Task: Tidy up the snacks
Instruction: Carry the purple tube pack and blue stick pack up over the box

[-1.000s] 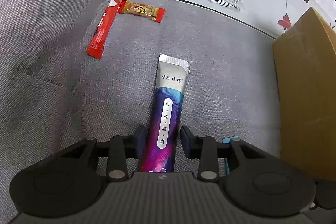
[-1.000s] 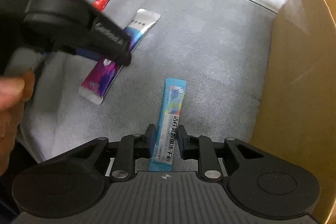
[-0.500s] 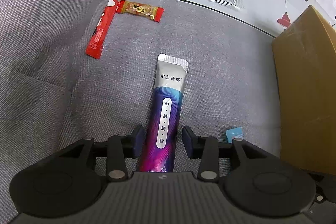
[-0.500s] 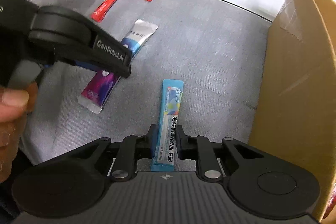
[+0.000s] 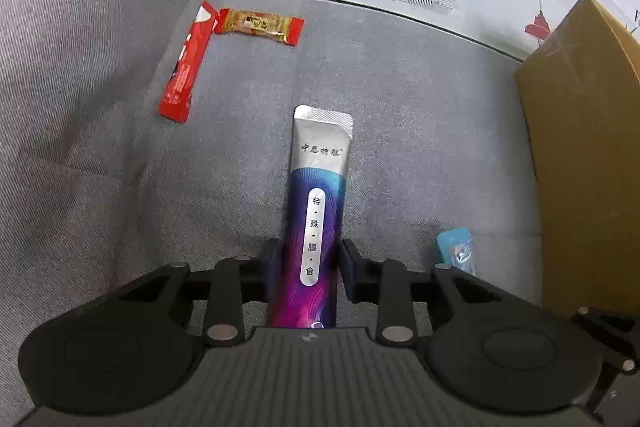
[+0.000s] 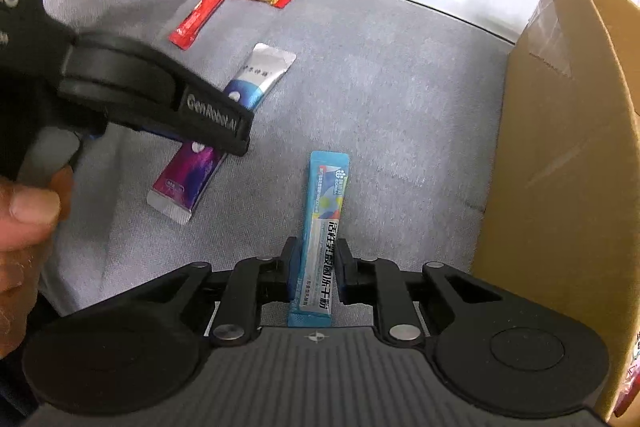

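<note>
Only the right wrist view shows the person's hand [image 6: 24, 223] and the whole purple sachet [image 6: 224, 131] lying on the grey cushion [image 6: 380, 87]. The left view cuts the blue sachet [image 5: 456, 251] down to a tip. Left tongs [image 5: 308, 263] pinch the purple sachet [image 5: 316, 227]. Right tongs [image 6: 314, 267] pinch the blue sachet [image 6: 324, 235], beside the cardboard box [image 6: 560, 147]. Red stick [image 5: 186, 67] and caramel bar [image 5: 260, 25] lie well apart from both.
</note>
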